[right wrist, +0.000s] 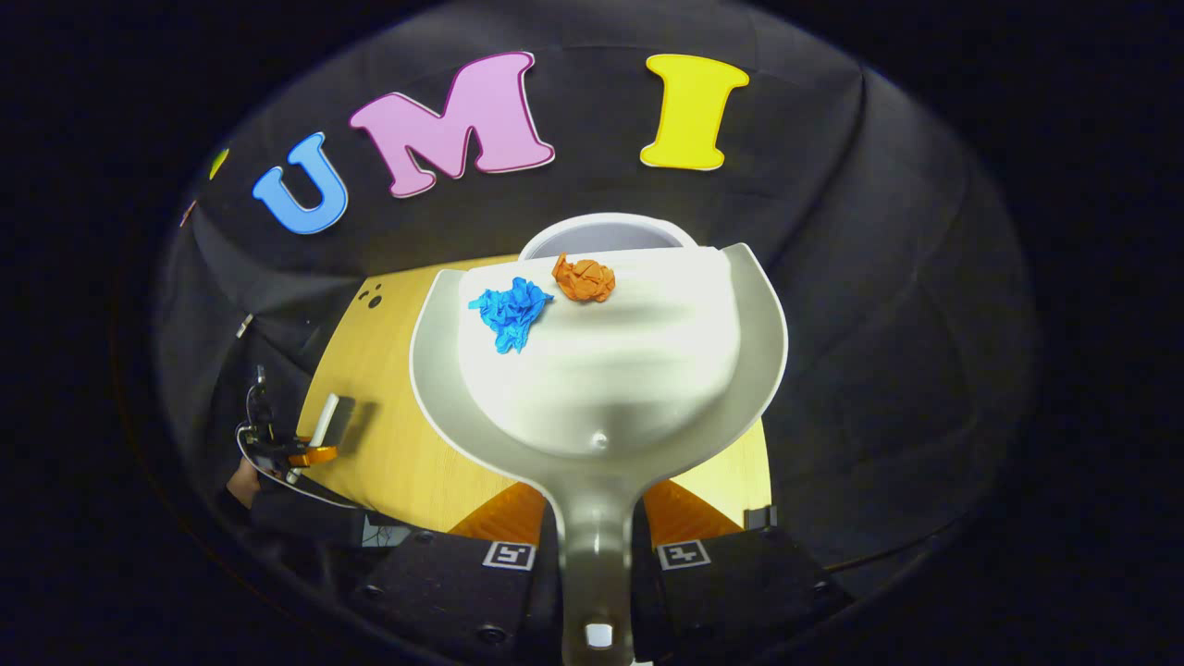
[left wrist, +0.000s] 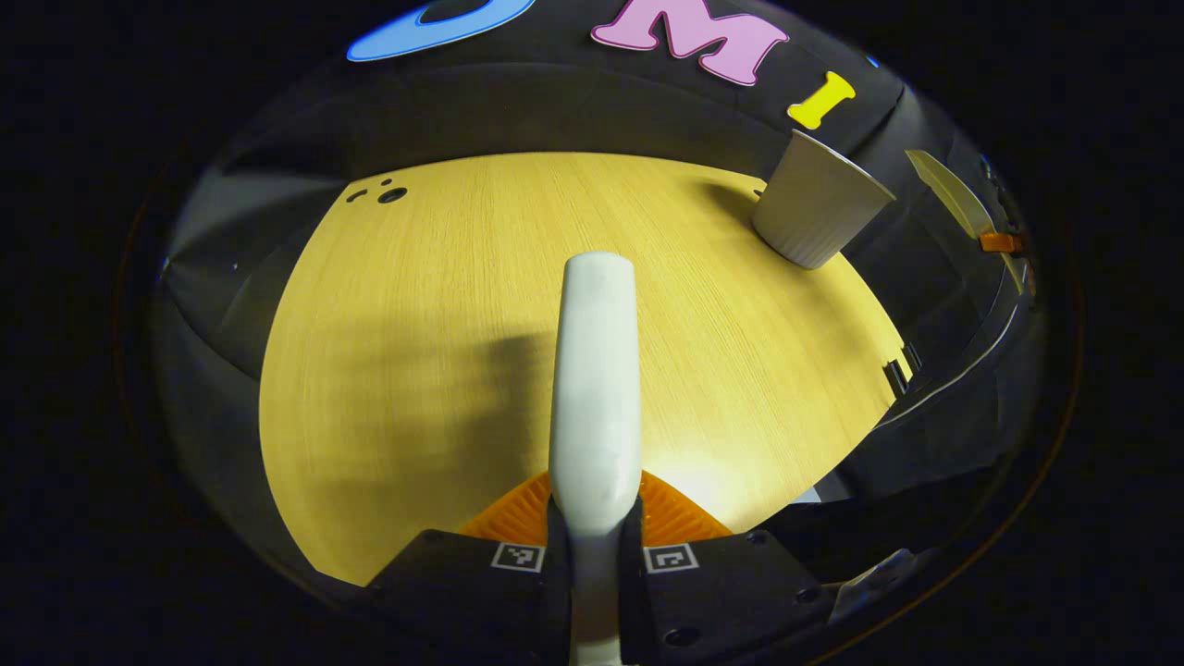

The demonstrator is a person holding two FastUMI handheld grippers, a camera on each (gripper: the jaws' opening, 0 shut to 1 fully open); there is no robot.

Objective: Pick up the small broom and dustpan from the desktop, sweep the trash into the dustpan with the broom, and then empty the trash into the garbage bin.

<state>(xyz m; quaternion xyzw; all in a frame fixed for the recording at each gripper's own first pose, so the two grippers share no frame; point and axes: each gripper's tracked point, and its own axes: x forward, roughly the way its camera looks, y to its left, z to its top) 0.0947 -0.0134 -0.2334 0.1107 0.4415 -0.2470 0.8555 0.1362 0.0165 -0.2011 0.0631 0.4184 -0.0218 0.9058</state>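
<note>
My left gripper (left wrist: 594,518) is shut on the white broom (left wrist: 597,370), which points forward above the wooden table (left wrist: 416,324). The garbage bin (left wrist: 819,203), a white ribbed cup, stands at the table's far right edge. My right gripper (right wrist: 597,527) is shut on the handle of the white dustpan (right wrist: 601,370). A blue paper ball (right wrist: 511,310) and an orange paper ball (right wrist: 584,277) lie near the pan's front lip. That lip hangs just over the bin's rim (right wrist: 601,231). The dustpan's edge (left wrist: 953,199) shows to the right of the bin.
Small dark holes (left wrist: 388,194) mark the table's far left corner. In the right gripper view the left gripper (right wrist: 296,453) with the broom (right wrist: 326,421) hovers at the table's left edge, a hand (right wrist: 242,481) behind it. Black cloth surrounds the table.
</note>
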